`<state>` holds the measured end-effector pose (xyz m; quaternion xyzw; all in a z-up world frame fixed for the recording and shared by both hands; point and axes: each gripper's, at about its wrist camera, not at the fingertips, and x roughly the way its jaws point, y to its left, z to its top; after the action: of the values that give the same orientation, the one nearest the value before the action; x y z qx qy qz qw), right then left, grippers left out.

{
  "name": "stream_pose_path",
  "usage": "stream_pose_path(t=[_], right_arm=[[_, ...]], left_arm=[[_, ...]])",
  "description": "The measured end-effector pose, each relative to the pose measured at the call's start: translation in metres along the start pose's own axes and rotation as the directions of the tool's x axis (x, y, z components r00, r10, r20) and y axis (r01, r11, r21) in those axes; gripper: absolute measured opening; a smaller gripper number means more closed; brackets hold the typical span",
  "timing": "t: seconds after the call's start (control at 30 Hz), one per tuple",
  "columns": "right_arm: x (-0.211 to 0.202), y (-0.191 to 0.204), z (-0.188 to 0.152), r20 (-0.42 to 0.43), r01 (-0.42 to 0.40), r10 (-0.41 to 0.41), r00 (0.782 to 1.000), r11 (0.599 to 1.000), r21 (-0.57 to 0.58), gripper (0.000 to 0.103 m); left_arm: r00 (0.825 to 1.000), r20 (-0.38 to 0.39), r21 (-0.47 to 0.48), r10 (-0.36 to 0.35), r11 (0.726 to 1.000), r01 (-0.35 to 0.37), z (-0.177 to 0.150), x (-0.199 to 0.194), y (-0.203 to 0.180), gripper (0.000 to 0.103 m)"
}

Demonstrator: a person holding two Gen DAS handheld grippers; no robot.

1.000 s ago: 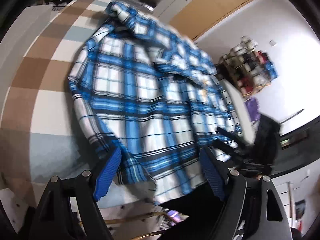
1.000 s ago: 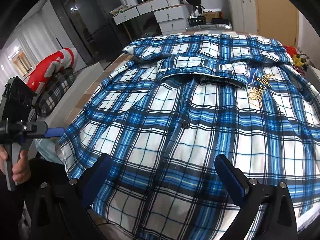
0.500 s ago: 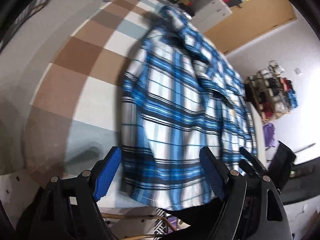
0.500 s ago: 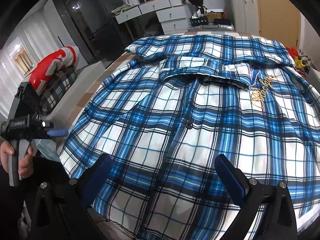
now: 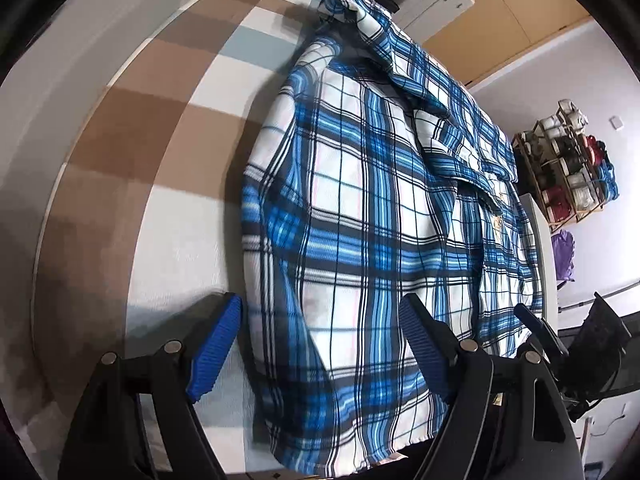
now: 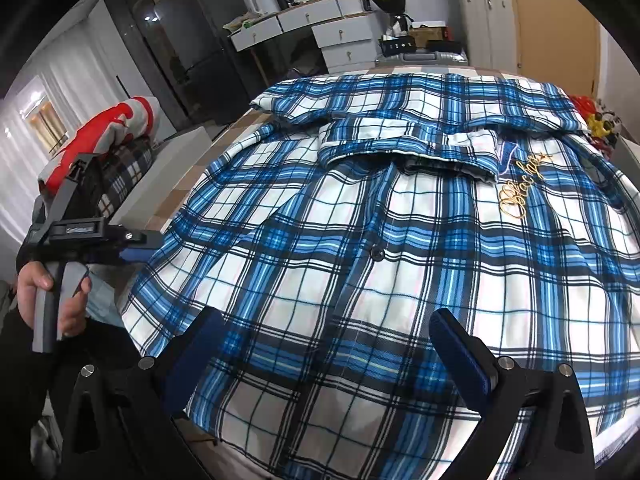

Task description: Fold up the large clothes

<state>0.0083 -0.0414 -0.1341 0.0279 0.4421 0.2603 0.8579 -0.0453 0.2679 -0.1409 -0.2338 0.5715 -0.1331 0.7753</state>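
Note:
A large blue-and-white plaid shirt [image 6: 360,240] lies front up on the bed, collar at the far end, with gold embroidery [image 6: 520,194] on its chest. My right gripper [image 6: 328,356] hangs open just above the near hem, nothing between its blue pads. In the left wrist view the same shirt [image 5: 360,220] stretches away. My left gripper [image 5: 320,344] stands open over the shirt's near left corner, without touching the cloth. From the right wrist view, a hand [image 6: 60,292] holds the left gripper [image 6: 136,250] beside the shirt's left edge. The right gripper [image 5: 536,332] shows low at the right.
The bed cover [image 5: 168,152] is checked in brown, white and pale blue, bare to the shirt's left. A red-and-white bundle [image 6: 104,132] lies on plaid cloth past the bed's left side. White drawers [image 6: 320,28] and a dark fridge [image 6: 192,40] stand behind. A shelf rack [image 5: 568,168] stands at right.
My left gripper has swung in toward the shirt's left edge and lower, so the near corner now lies between its open fingers. The right gripper has not moved.

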Motion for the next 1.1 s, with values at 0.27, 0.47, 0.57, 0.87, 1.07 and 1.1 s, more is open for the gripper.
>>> stream_pose_path(t=[0.27,0.47,0.57,0.87,1.07,1.1], right_arm=[[-0.001,0.003,0.000,0.000,-0.013,0.013,1.000,1.000,-0.009,0.103],[0.001,0.005,0.000,-0.005,-0.019,0.019,1.000,1.000,-0.019,0.103],[0.002,0.006,0.000,-0.010,-0.019,0.019,1.000,1.000,-0.021,0.103],[0.001,0.000,0.000,-0.007,-0.015,0.015,1.000,1.000,0.002,0.103],[0.000,0.006,0.000,-0.006,-0.024,0.023,1.000,1.000,-0.018,0.103],[0.000,0.007,0.000,-0.006,-0.024,0.024,1.000,0.999,-0.022,0.103]], left_arm=[[0.985,-0.023,0.052,-0.173,0.983,0.174,-0.003,-0.005,-0.013,0.077],[0.957,-0.003,0.205,-0.290,0.937,0.284,-0.011,-0.022,-0.044,0.077],[0.963,-0.047,0.232,-0.266,0.935,0.270,-0.008,-0.006,-0.054,0.077],[0.988,-0.066,0.092,-0.141,0.985,0.146,-0.003,0.005,-0.023,0.077],[0.994,-0.102,0.097,-0.037,0.994,0.047,-0.022,0.001,-0.018,0.077],[0.994,-0.109,0.104,-0.017,0.994,0.028,-0.025,0.003,-0.019,0.077]])
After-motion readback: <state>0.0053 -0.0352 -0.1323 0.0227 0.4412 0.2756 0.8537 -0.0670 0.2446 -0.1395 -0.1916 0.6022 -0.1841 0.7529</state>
